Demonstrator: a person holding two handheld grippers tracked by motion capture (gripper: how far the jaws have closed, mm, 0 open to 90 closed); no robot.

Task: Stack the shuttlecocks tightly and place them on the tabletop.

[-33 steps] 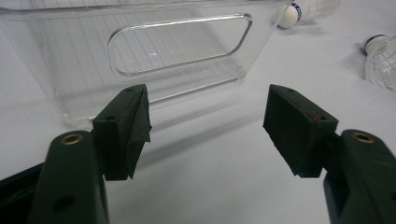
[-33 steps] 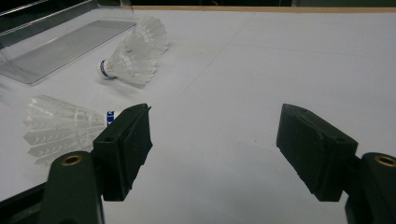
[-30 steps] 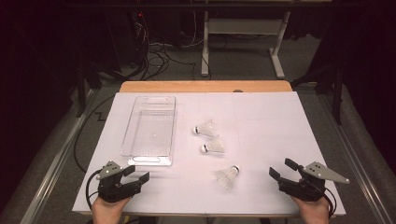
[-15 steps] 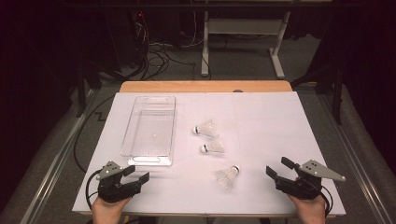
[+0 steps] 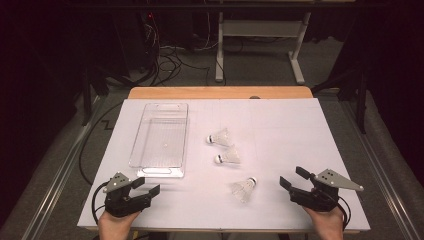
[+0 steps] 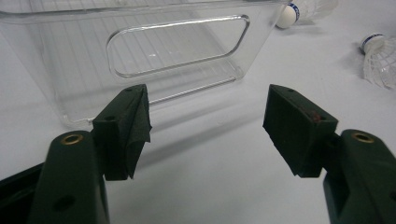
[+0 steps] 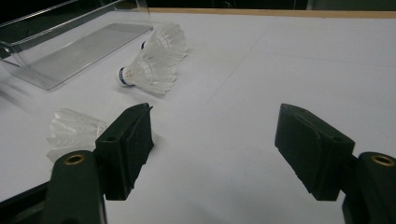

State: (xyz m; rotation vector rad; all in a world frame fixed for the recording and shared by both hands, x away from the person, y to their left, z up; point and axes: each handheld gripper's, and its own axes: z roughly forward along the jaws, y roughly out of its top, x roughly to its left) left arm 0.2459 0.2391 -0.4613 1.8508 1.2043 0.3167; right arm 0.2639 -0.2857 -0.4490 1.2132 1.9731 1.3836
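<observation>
Lying just left of the wide-open right claw (image 5: 294, 178), the nearest shuttlecock (image 5: 243, 187) points its cork toward it; the left claw (image 5: 145, 185), also wide, sits farther off

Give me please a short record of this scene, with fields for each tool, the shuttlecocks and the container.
left tool: open, holds nothing, near the tray's close end
right tool: open, holds nothing
shuttlecocks: three lying on the table, nearest, middle, farthest
clear tray: empty, left of the shuttlecocks
table: white top
</observation>
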